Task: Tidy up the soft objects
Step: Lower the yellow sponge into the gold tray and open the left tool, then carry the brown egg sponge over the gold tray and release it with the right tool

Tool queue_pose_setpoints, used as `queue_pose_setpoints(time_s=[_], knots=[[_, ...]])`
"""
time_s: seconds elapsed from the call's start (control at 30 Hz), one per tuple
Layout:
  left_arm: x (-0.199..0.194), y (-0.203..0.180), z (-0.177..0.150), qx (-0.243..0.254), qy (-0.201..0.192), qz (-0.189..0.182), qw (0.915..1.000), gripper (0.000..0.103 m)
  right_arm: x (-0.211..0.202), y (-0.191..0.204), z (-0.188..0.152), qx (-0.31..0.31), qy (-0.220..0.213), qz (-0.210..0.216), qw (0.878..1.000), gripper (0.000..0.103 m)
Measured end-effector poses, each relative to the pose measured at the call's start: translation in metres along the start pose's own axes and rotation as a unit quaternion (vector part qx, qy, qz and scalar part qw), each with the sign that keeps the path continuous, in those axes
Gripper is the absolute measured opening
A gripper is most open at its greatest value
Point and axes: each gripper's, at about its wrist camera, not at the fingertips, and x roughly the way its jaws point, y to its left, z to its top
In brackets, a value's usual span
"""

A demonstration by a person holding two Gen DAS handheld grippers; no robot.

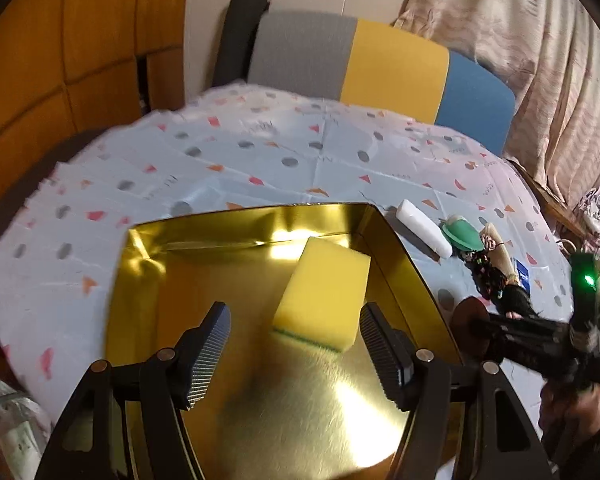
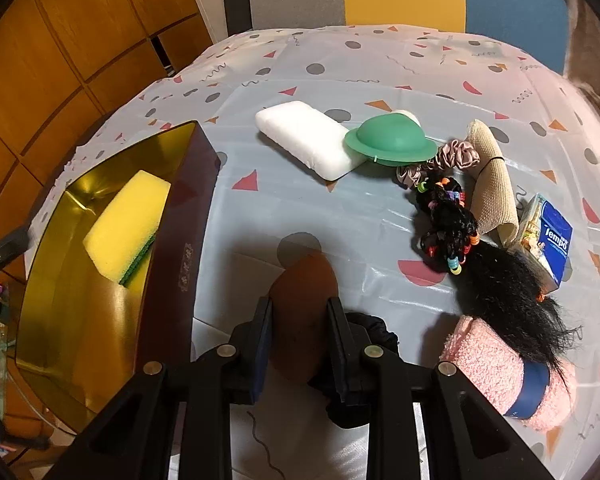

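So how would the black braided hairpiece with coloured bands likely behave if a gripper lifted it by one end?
The hairpiece would probably droop: it lies curved and limp on the tablecloth. Likely light. Its loose strands overlap the pink towel and may drag it.

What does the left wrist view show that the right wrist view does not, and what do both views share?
Only the left wrist view: the open left gripper, with nothing between its pads. Only the right wrist view: the pink towel, the Tempo tissue pack, and the right gripper closed on a brown sponge. Both: the yellow sponge lying in the gold tray.
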Motion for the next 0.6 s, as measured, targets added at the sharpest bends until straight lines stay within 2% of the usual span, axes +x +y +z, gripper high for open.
queue_pose_setpoints(time_s=[0.23,0.4,0.6], knots=[[-0.060,0.003,-0.033,0.000,-0.059,0.027,0.9979,0.068,0.001,0.007,-0.001,-0.003,-0.007,-0.022,1.000,0.027],[-0.074,0.009,-0.046,-0.017,-0.064,0.039,0.9971,0.068,0.003,0.013,-0.004,-0.013,-0.009,-0.041,0.999,0.028],[-0.079,0.012,-0.058,-0.008,-0.059,0.046,0.9972,0.068,0.003,0.018,-0.005,-0.018,-0.014,-0.060,0.998,0.028]])
